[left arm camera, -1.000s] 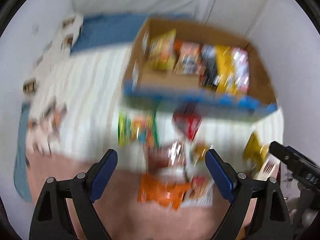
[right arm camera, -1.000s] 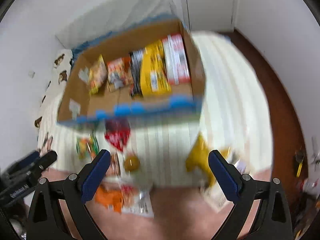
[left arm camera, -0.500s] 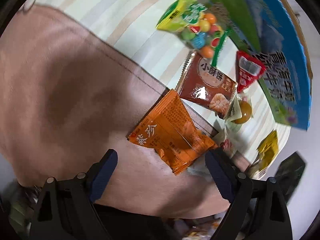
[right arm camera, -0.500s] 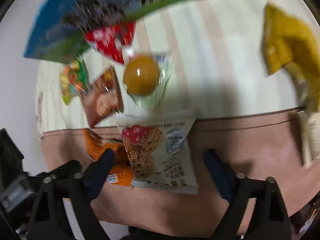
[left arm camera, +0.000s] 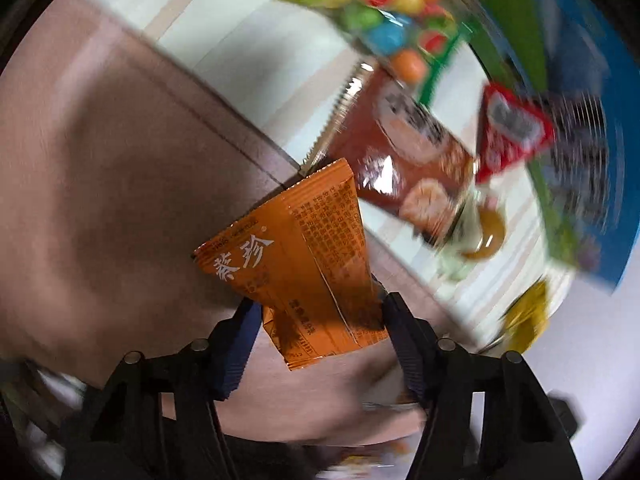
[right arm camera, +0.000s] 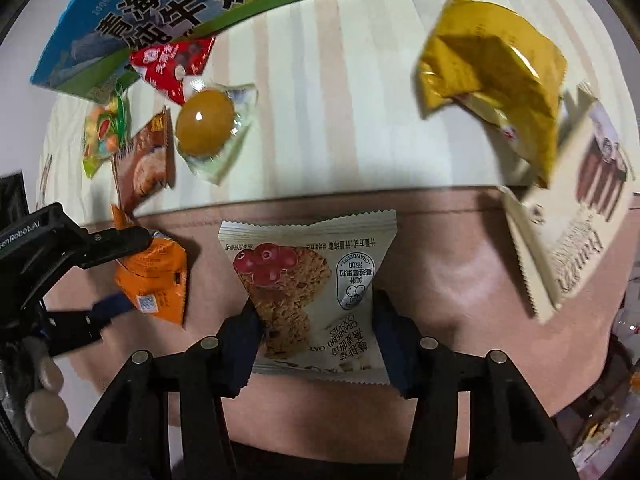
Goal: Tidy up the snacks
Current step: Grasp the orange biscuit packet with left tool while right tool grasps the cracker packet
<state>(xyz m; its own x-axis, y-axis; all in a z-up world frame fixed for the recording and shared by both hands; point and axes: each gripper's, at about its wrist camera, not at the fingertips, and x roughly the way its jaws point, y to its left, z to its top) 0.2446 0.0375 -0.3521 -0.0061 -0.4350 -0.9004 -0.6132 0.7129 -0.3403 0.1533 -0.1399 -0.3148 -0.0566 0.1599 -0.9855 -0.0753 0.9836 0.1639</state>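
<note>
My left gripper point(left arm camera: 316, 312) is shut on the orange snack packet point(left arm camera: 296, 256), pinching its near end on the pink bedspread; it also shows in the right wrist view point(right arm camera: 154, 276). My right gripper point(right arm camera: 316, 316) is shut on the white cranberry oat cookie packet point(right arm camera: 308, 280), its pads pressing both sides. The milk carton box point(right arm camera: 160, 12) that holds sorted snacks stands behind on the striped sheet.
On the striped sheet lie a brown cracker packet point(left arm camera: 404, 160), a red triangular packet point(right arm camera: 172, 64), a candy bag point(right arm camera: 106, 128), a braised egg pack point(right arm camera: 208, 124), a yellow bag point(right arm camera: 496, 76) and a beige wafer packet point(right arm camera: 576, 216).
Both grippers dropped from above the box down to the bed edge. Each closed from wide open onto a packet: left on the orange one, right on the cookie one.
</note>
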